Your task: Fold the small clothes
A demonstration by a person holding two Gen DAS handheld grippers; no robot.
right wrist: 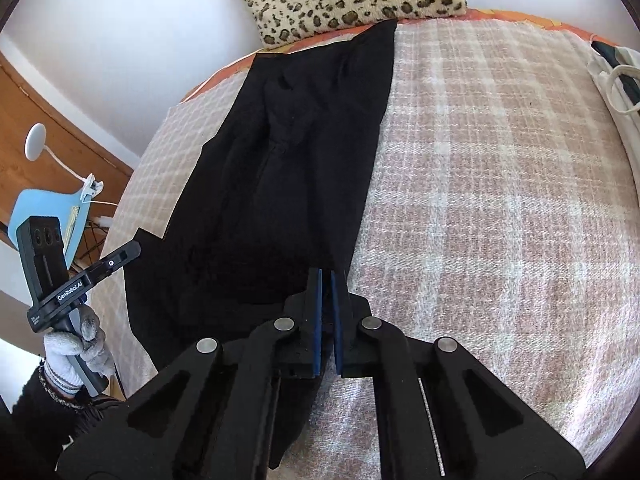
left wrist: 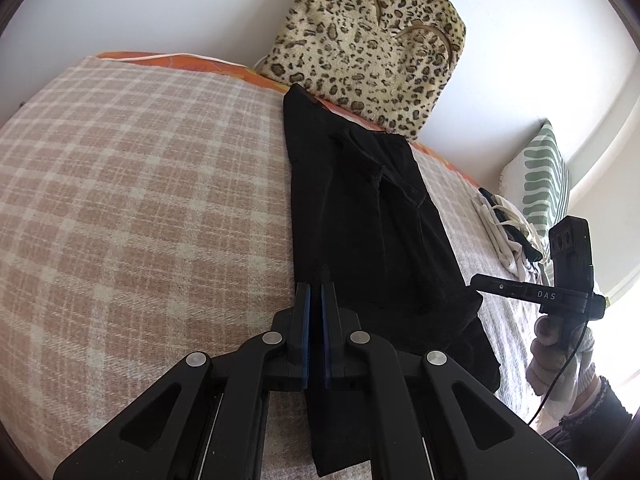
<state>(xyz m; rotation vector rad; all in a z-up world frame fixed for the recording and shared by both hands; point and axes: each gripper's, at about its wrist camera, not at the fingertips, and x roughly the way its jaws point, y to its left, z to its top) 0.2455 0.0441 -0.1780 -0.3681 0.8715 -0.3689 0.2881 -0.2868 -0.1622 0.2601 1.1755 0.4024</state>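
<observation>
With both grippers, left and right, pinched shut on the near corners of the garment (black, already narrowed lengthwise), lift evenly and carry the hem toward the cushion.

A long folded garment lies lengthwise on a blanket-covered bed, its far end reaching a cushion propped against the wall behind the bed. In the left wrist view, the left claw sits at the garment's near left edge, with open blanket to its left. The right claw sits at the near right edge, the blanket spreading to its right in its own view. A pile of small clothes lies farther right on the bed, in front of a second cushion. Gloved hands grip both devices from below.
</observation>
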